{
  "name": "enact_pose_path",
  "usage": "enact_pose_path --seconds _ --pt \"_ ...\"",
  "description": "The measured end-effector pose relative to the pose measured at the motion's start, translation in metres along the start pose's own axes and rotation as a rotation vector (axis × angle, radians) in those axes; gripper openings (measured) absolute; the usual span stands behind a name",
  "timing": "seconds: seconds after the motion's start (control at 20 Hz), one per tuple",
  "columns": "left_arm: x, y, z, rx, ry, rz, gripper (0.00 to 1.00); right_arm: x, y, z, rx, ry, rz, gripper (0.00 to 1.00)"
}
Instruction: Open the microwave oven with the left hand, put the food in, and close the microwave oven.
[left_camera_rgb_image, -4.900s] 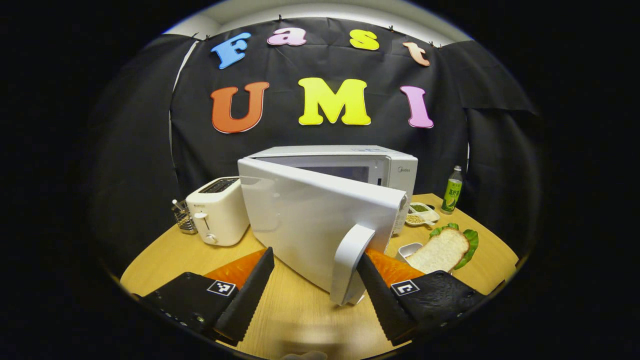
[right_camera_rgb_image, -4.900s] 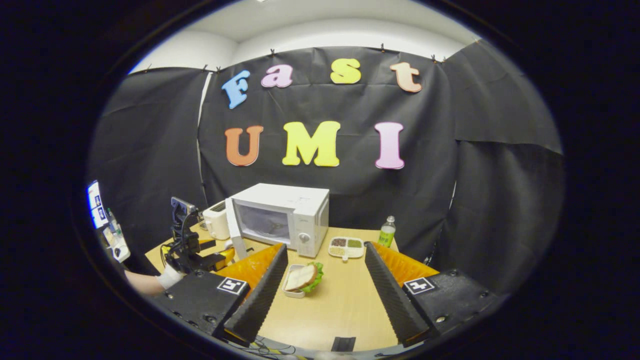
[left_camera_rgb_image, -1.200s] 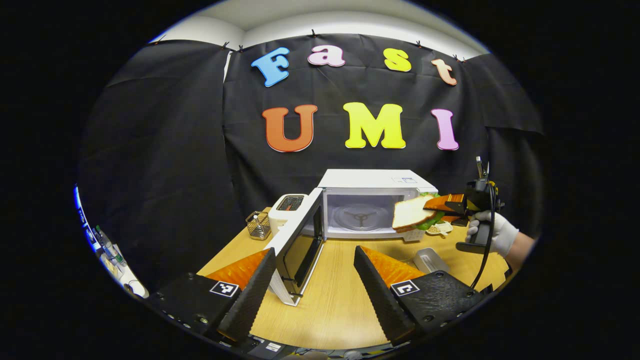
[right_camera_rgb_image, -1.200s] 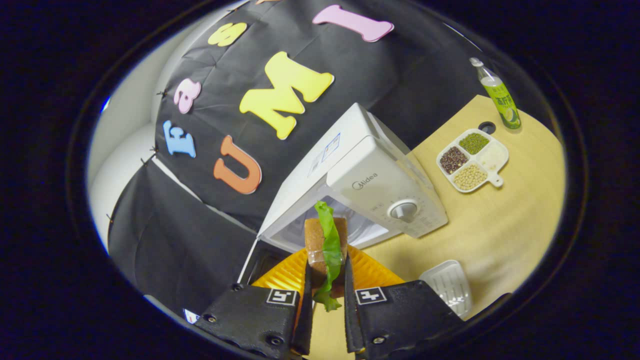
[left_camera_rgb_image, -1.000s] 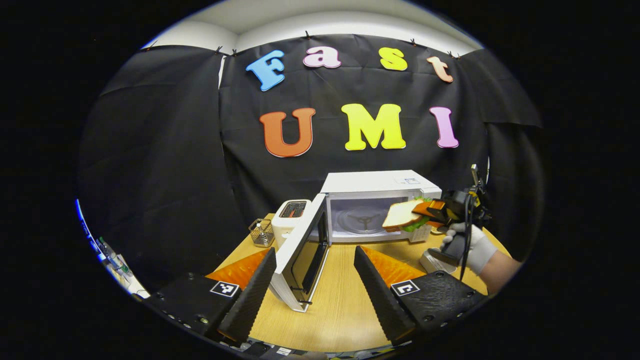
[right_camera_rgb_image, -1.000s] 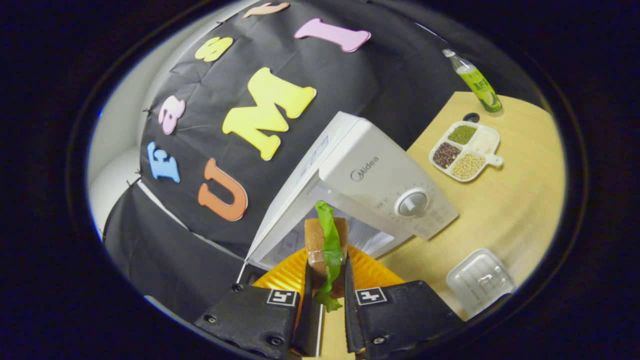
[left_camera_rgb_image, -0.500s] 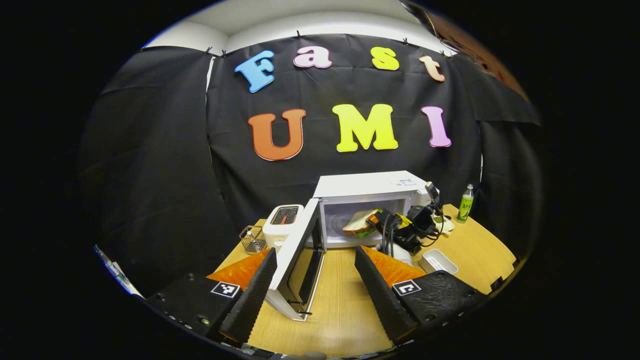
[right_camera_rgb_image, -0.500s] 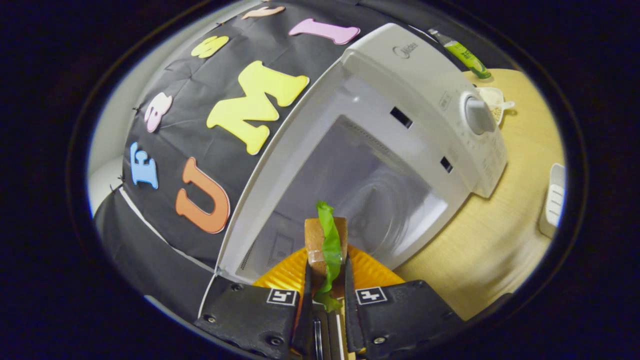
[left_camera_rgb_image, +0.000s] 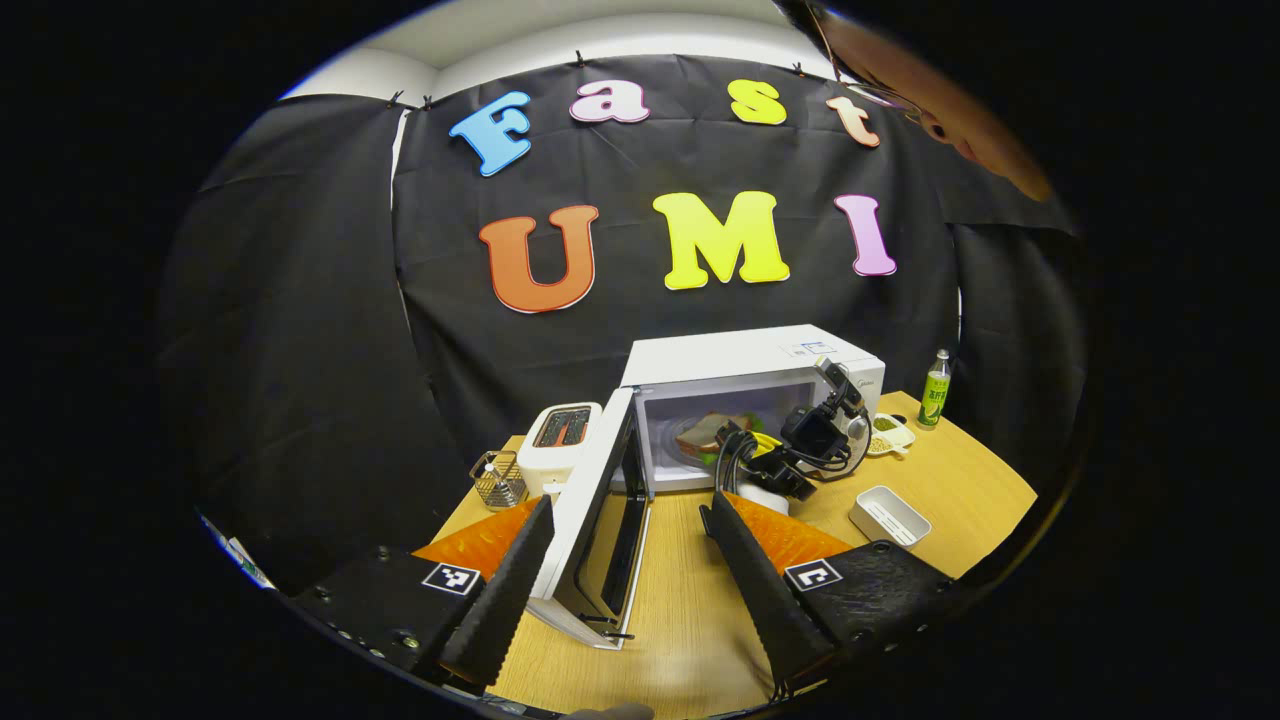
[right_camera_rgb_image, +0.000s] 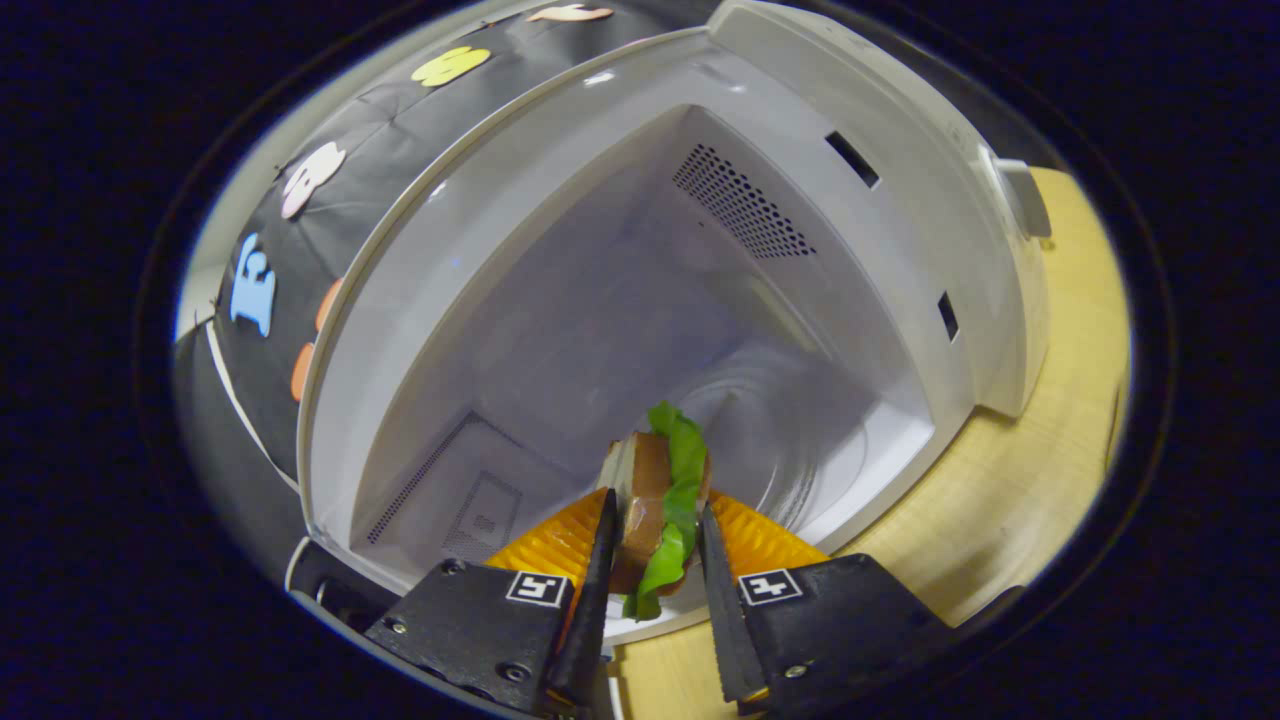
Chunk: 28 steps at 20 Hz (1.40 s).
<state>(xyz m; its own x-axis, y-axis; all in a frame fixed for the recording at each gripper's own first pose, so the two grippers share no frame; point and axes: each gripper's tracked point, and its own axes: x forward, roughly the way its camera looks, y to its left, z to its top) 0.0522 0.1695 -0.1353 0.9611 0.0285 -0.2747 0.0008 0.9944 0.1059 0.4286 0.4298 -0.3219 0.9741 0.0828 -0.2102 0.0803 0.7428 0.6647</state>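
Right now the sandwich (right_camera_rgb_image: 655, 495) sits edge-on between the fingers of the right gripper (right_camera_rgb_image: 652, 590), both of which press on it, and it has been carried through the opening of the microwave (right_camera_rgb_image: 640, 260) so that it hangs over the glass turntable (right_camera_rgb_image: 790, 420). From the left gripper view the same sandwich (left_camera_rgb_image: 705, 436) shows inside the cavity, with the right gripper (left_camera_rgb_image: 745, 458) reaching in from the front. Whether the bread already touches the turntable is hard to say from either view.

It looks a light, soft load: two slices of bread with a leaf of lettuce (right_camera_rgb_image: 678, 470) hanging loose between them. Bread like this likely dents under a hard squeeze, and the layers could slide apart, so the sensible hold is the one in use, across the flat faces near one edge, pressing all layers together. Letting go low and level should keep the lettuce from spilling out.

The left gripper (left_camera_rgb_image: 620, 565) is spread wide and holds nothing, waiting in front of the door (left_camera_rgb_image: 600, 520), which stands swung well out on its hinge. The door should be stiff and light to push; its outer free edge is probably the best place to press when closing. A toaster (left_camera_rgb_image: 560, 450) stands beside the microwave on the table (left_camera_rgb_image: 960, 480), near an empty white tray (left_camera_rgb_image: 888, 515).
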Motion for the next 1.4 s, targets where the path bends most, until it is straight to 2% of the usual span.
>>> enact_pose_path --seconds 0.05,0.1,0.25,0.3,0.45,0.5,0.55,0.6,0.65,0.7,0.75,0.8,1.0,1.2,1.25,1.3,1.35,1.4 --pt "0.001 0.001 -0.002 0.004 0.009 0.004 0.95 -0.001 0.002 0.002 -0.075 -0.001 -0.008 0.51" --pt "0.001 0.001 -0.002 0.007 0.009 0.006 0.95 -0.001 0.0 0.007 -0.16 -0.018 -0.022 0.41" --pt "0.001 -0.003 0.004 0.006 -0.012 -0.003 0.95 -0.003 -0.013 0.018 -0.366 -0.052 -0.09 0.6" --pt "0.001 -0.003 0.004 0.006 -0.014 -0.004 0.95 -0.003 -0.018 0.021 -0.406 -0.061 -0.102 0.78" --pt "-0.001 -0.002 0.007 0.002 -0.017 -0.001 0.95 -0.01 -0.019 0.033 -0.473 -0.081 -0.095 0.91" --pt "-0.001 0.0 0.007 -0.001 -0.021 0.004 0.95 -0.014 -0.017 0.037 -0.481 -0.08 -0.084 0.92" --pt "-0.004 0.002 0.009 -0.005 -0.03 0.007 0.95 -0.015 -0.016 0.034 -0.479 -0.075 -0.065 0.87" --pt "-0.004 0.002 0.01 -0.009 -0.033 0.009 0.95 -0.018 -0.017 0.034 -0.472 -0.066 -0.061 0.88" --pt "-0.006 0.002 0.01 -0.011 -0.032 0.011 0.95 -0.021 -0.018 0.037 -0.463 -0.056 -0.062 0.94" --pt "-0.007 0.003 0.012 -0.01 -0.037 0.015 0.95 -0.026 -0.016 0.038 -0.459 -0.048 -0.054 0.95" --pt "-0.009 0.004 0.015 -0.011 -0.038 0.017 0.95 -0.031 -0.014 0.041 -0.457 -0.046 -0.049 0.88" --pt "-0.011 0.005 0.017 -0.01 -0.046 0.02 0.94 -0.037 -0.014 0.043 -0.451 -0.04 -0.047 0.94" --pt "-0.018 0.011 0.023 -0.006 -0.056 0.035 0.95 -0.069 -0.001 0.051 -0.459 0.002 -0.012 0.95" --pt "-0.027 0.016 0.037 -0.035 -0.085 0.038 0.94 -0.117 0.011 0.086 -0.538 0.007 0.041 0.96" --pt "-0.029 0.018 0.039 -0.037 -0.09 0.038 0.95 -0.13 0.013 0.097 -0.553 0.007 0.055 0.89" --pt "-0.032 0.019 0.041 -0.037 -0.1 0.036 0.95 -0.144 0.013 0.108 -0.566 0.016 0.068 0.89" --pt "-0.033 0.022 0.042 -0.04 -0.109 0.038 0.94 -0.158 0.012 0.12 -0.588 0.015 0.075 0.96" --pt "-0.035 0.024 0.044 -0.04 -0.116 0.041 0.94 -0.172 0.01 0.134 -0.608 0.01 0.078 0.92"
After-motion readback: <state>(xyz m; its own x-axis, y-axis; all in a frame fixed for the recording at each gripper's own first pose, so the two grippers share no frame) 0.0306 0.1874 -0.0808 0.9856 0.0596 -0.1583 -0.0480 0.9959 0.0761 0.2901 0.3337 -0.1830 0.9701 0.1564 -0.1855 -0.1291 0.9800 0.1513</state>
